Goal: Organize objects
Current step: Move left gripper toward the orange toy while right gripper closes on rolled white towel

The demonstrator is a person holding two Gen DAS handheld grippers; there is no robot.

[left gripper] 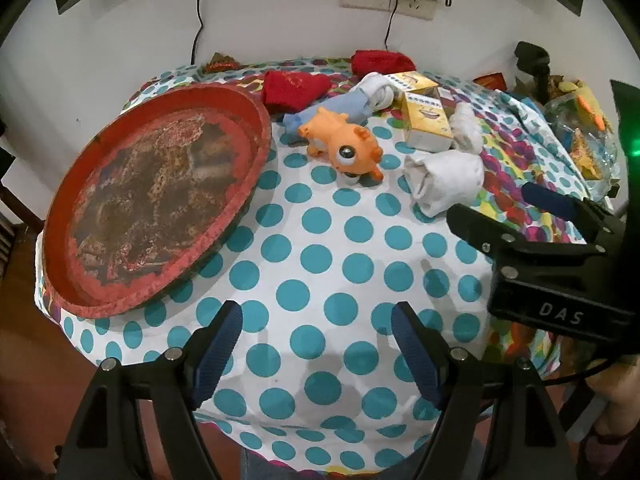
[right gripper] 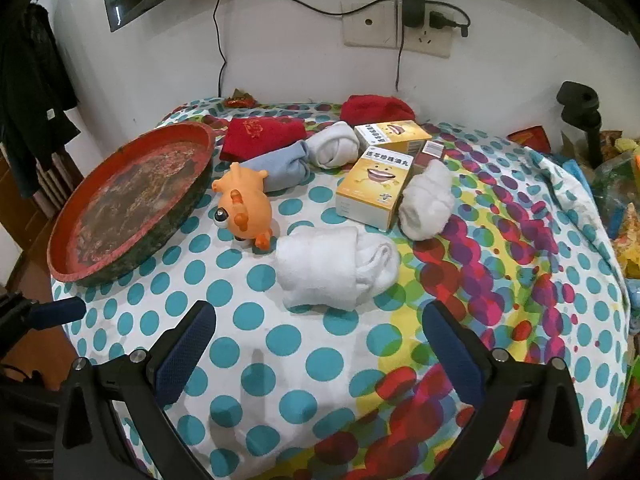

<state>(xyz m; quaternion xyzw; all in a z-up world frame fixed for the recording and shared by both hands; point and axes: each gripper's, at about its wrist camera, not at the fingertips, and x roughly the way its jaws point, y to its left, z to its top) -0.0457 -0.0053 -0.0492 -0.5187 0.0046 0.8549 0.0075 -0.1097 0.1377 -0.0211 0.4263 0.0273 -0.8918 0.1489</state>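
Observation:
A round red tray lies at the left of the polka-dot table. Beside it an orange toy animal lies on its side. Rolled white socks, a blue sock, red cloths and two yellow boxes are scattered behind. My left gripper hovers open over bare cloth near the front edge. My right gripper is open too, just short of the nearest white sock roll; it also shows at the right of the left wrist view.
A white wall with a socket and hanging cables backs the table. Cluttered bags and a black stand sit at the right. Dark clothing hangs at the left. The table's front edge drops to a wooden floor.

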